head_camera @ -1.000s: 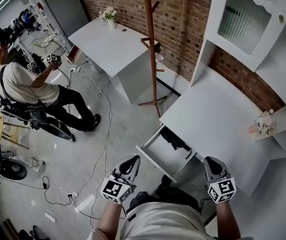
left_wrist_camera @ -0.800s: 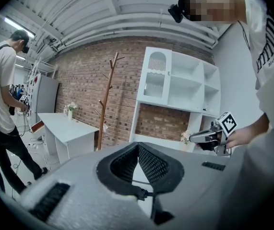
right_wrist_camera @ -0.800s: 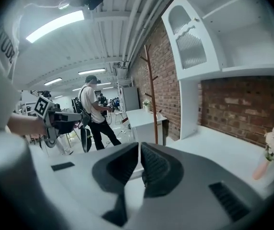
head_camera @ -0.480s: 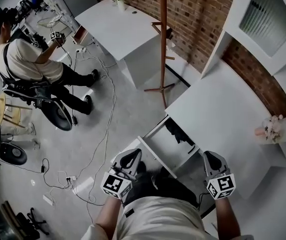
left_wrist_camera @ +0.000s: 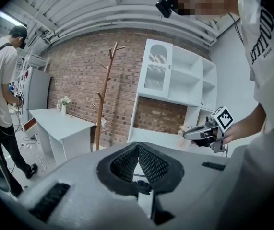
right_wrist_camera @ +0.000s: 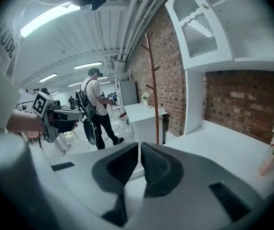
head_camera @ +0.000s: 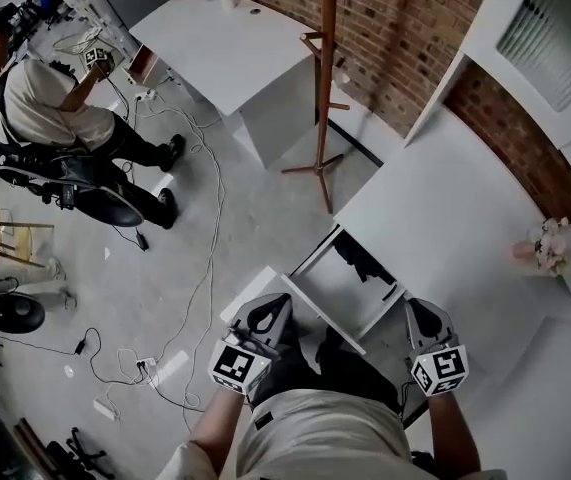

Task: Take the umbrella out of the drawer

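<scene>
Open drawer (head_camera: 340,288) holds umbrella (head_camera: 360,261), head view only; left tongs (left_wrist_camera: 137,147), right tongs (right_wrist_camera: 140,150) closed, empty

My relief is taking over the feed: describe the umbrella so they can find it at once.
Find the white desk under the white cupboard, by the brick wall. Its drawer is pulled open toward the person, and the umbrella lies at the back of it, by the desk's edge. It is a small black bundle, the only dark thing in that white drawer.
</scene>
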A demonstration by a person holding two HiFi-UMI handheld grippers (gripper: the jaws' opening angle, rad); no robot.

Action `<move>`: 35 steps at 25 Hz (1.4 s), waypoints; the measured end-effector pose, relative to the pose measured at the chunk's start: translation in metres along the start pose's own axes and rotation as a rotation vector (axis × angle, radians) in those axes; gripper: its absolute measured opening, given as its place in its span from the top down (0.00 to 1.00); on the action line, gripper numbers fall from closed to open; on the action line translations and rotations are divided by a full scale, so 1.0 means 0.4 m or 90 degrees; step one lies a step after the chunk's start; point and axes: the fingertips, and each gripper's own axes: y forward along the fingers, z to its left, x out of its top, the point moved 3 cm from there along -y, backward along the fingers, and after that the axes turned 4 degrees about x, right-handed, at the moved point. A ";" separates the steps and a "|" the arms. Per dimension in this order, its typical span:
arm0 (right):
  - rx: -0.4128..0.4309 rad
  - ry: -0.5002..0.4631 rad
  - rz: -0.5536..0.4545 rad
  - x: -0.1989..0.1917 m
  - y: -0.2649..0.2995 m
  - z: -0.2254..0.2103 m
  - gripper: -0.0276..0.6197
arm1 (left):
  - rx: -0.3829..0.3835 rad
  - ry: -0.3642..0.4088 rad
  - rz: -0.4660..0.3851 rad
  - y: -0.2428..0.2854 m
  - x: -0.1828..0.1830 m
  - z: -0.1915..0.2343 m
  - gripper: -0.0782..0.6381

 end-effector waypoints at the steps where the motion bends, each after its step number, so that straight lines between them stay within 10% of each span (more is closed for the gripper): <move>1: -0.007 0.002 0.003 0.002 0.007 0.005 0.91 | -0.012 0.001 0.004 0.008 -0.006 0.008 0.86; 35: -0.047 -0.040 0.209 -0.271 0.401 0.031 0.77 | -0.117 -0.052 0.079 0.177 -0.232 0.157 0.85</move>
